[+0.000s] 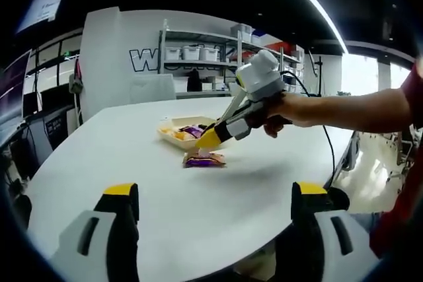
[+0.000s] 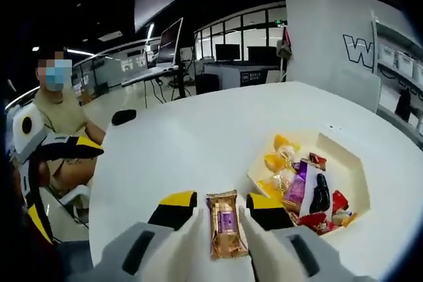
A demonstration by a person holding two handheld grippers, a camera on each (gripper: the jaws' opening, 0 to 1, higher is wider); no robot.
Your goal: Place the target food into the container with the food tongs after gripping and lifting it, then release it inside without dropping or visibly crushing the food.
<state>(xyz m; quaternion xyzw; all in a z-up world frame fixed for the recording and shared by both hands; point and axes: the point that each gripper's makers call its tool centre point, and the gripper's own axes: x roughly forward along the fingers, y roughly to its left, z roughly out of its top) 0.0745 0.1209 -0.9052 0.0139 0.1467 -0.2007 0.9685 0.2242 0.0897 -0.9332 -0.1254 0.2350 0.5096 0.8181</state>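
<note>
A: Two jaws of the right gripper (image 2: 222, 208) spread either side of the snack bar (image 2: 226, 224) on the table (image 2: 198, 137), not pinching.
B: Axis?
A: Along the jaws. Container (image 2: 344, 163) just right. Left gripper (image 1: 215, 193) spread, well back.

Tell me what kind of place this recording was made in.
Most likely an open-plan office or lab. A large white table holds a tray of snacks, desks with monitors stand behind it, and shelving with storage bins lines a wall.
</note>
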